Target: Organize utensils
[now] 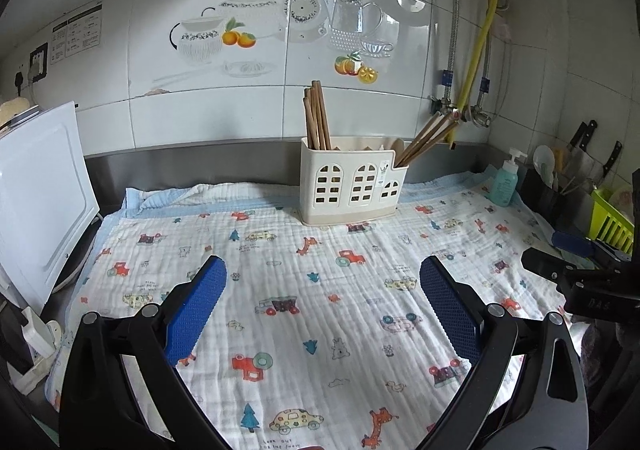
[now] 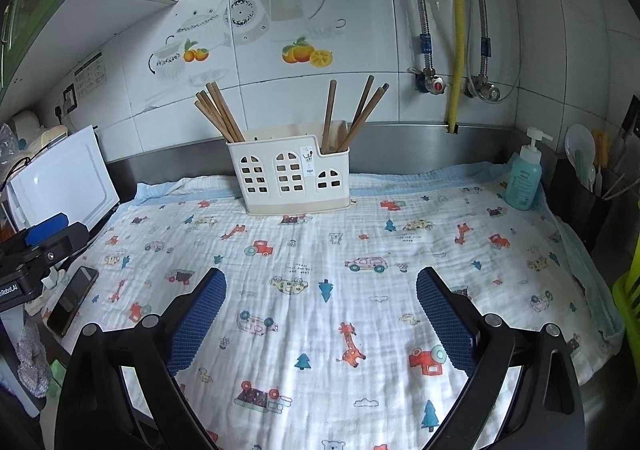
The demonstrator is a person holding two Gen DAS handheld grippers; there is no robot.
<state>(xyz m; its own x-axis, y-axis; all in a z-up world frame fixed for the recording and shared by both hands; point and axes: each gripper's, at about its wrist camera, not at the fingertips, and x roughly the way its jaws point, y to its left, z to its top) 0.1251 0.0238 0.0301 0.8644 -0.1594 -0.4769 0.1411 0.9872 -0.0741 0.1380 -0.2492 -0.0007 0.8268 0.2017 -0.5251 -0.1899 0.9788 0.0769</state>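
Blue pads of the left gripper stand wide apart over the printed cloth, nothing between them. Likewise the right gripper is spread wide and holds nothing. Both hang over the near half of the cloth, which lies bare from the fingers up to the caddy.

That cream caddy stands at the cloth's far edge, against the steel backsplash. Brown chopsticks lean left out of its left compartment; more chopsticks fan from the low right compartment, along with a pale spoon. The middle compartment's contents cannot be told.

Left of the cloth, a white board leans at the edge, and a phone lies on the near-left border. On the right, a teal pump bottle stands on the far corner, with a dark knife rack just beyond the cloth's edge.
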